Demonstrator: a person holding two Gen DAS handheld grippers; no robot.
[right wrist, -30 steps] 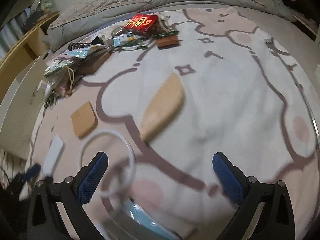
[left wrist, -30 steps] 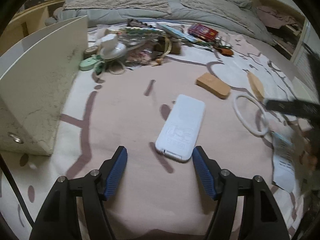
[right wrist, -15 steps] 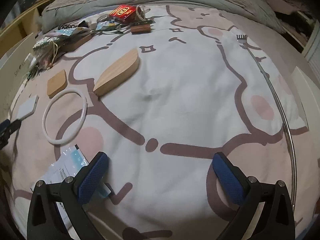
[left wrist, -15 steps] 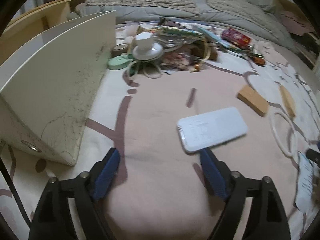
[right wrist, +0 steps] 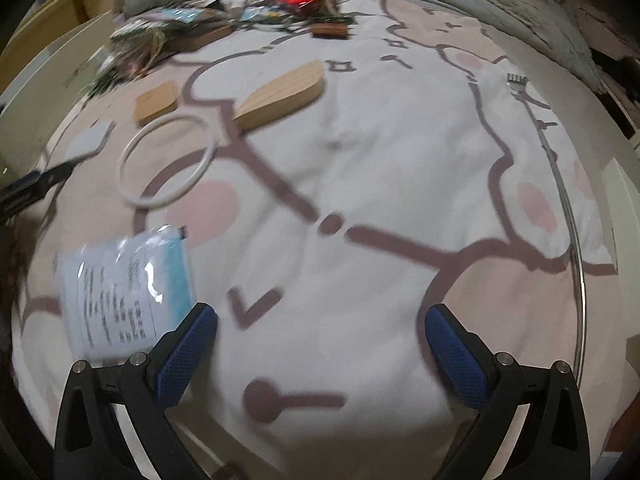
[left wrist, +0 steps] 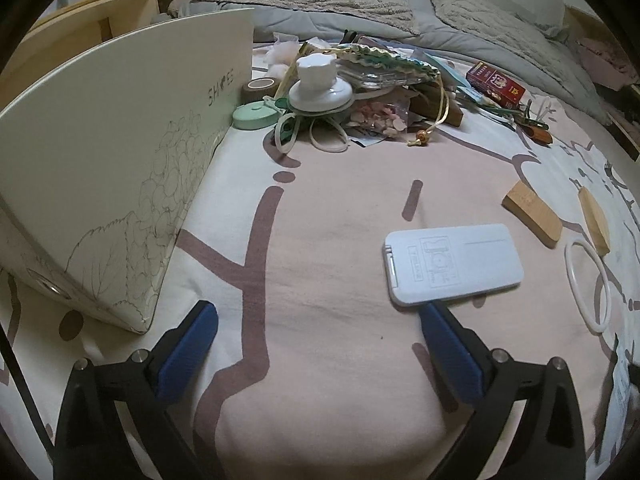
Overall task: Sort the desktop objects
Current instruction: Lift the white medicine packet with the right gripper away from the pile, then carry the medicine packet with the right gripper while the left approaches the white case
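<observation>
Pink-and-white bedspread point(left wrist: 328, 264) carries everything I see. From my left gripper point(left wrist: 318, 334), jaws spread wide and holding nothing, the cream box point(left wrist: 120, 184) stands at ten o'clock, and a clutter heap around a white knobbed lid point(left wrist: 320, 84) lies at twelve. The white flat case point(left wrist: 454, 268) lies at two o'clock, just beyond the right fingertip, long axis running nine to three. Past it sit a wooden block point(left wrist: 532, 214) and white ring point(left wrist: 588, 286). My right gripper point(right wrist: 320, 336) is also released, with a plastic packet point(right wrist: 124, 288) beside its left finger.
</observation>
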